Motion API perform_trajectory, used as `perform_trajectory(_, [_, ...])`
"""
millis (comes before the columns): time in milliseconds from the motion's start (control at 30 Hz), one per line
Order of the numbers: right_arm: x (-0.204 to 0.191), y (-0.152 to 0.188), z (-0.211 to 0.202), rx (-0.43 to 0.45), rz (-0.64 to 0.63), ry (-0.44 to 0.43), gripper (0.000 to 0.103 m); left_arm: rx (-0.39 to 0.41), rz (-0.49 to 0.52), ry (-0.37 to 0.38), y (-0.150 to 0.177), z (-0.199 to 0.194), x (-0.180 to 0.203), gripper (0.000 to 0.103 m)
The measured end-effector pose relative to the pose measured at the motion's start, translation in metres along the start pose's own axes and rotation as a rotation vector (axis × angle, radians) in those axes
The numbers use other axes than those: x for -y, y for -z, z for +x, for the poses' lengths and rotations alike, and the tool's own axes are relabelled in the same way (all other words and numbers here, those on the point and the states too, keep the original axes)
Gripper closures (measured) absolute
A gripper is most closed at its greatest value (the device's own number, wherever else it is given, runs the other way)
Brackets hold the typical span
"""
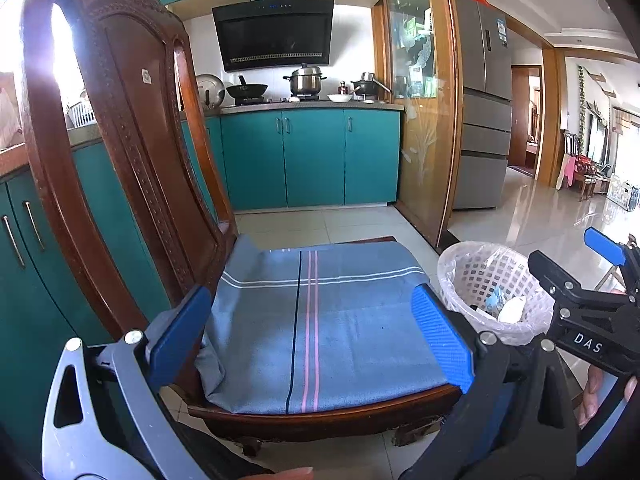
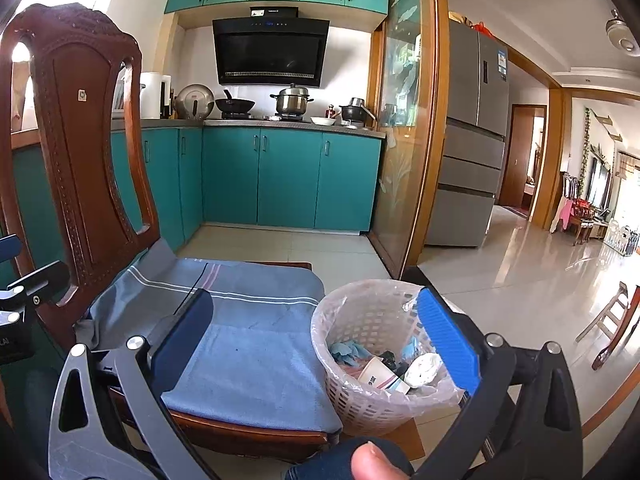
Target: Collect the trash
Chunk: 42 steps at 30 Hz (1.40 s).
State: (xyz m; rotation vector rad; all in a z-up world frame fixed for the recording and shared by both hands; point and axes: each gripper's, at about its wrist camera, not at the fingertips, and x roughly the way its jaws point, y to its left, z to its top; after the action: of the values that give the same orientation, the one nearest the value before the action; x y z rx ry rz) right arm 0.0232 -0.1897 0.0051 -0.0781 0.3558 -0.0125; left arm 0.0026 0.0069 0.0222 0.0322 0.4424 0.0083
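The trash sits inside the white lattice wastebasket, which stands on the tiled floor just beside the right edge of the chair seat and is lined with a clear plastic bag: a paper cup lies tilted near the bottom, a crumpled white wad rests next to it, and bluish scraps lie further left, with some dark item between that is too small to identify. The left wrist view confirms the same basket with pale contents inside. The blue-grey striped cloth covering the seat of the carved wooden chair carries no visible litter, and none shows on the floor in view. The right gripper is held above the seat edge and the basket, its blue pads spread wide, with nothing between them. The left gripper hangs over the seat, jaws likewise wide apart and empty. Judgement: collection appears largely or wholly done, since every loose item visible is already in the basket; what may remain is litter outside these views, which cannot be ruled out. Beyond, teal cabinets, a stove with pots and a grey refrigerator stand well apart from the work area
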Motion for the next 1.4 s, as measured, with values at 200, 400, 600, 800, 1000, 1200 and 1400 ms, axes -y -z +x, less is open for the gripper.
perform_trajectory(200, [-0.0011,0.0008,0.0014,-0.004,0.004,0.001,0.003,-0.008,-0.014,0.002,0.0007,-0.0001,-0.0022,0.003])
perform_trajectory(400, [-0.0014,0.0008,0.0018,-0.005,0.004,0.0,0.003,-0.01,-0.016,0.0,0.0023,-0.0004,-0.003,0.003])
perform_trajectory(600, [-0.002,0.0023,0.0035,-0.009,0.003,0.005,0.003,-0.02,-0.018,0.005,0.0032,0.0014,-0.0035,0.003])
perform_trajectory(800, [0.0002,0.0058,0.0054,-0.017,0.01,0.009,0.003,-0.025,-0.017,0.007,0.0025,0.0031,-0.0042,0.003])
perform_trajectory(1000, [0.0019,0.0071,0.0057,-0.022,0.013,0.011,0.003,-0.028,-0.013,0.01,0.0024,0.0028,-0.0018,0.003])
perform_trajectory(1200, [0.0028,0.0076,0.0064,-0.025,0.013,0.011,0.003,-0.031,-0.016,0.013,0.0027,0.003,-0.0016,0.003])
perform_trajectory(1400, [0.0035,0.0084,0.0069,-0.026,0.015,0.011,0.003,-0.026,-0.014,0.013,0.0032,0.0029,-0.0009,0.003])
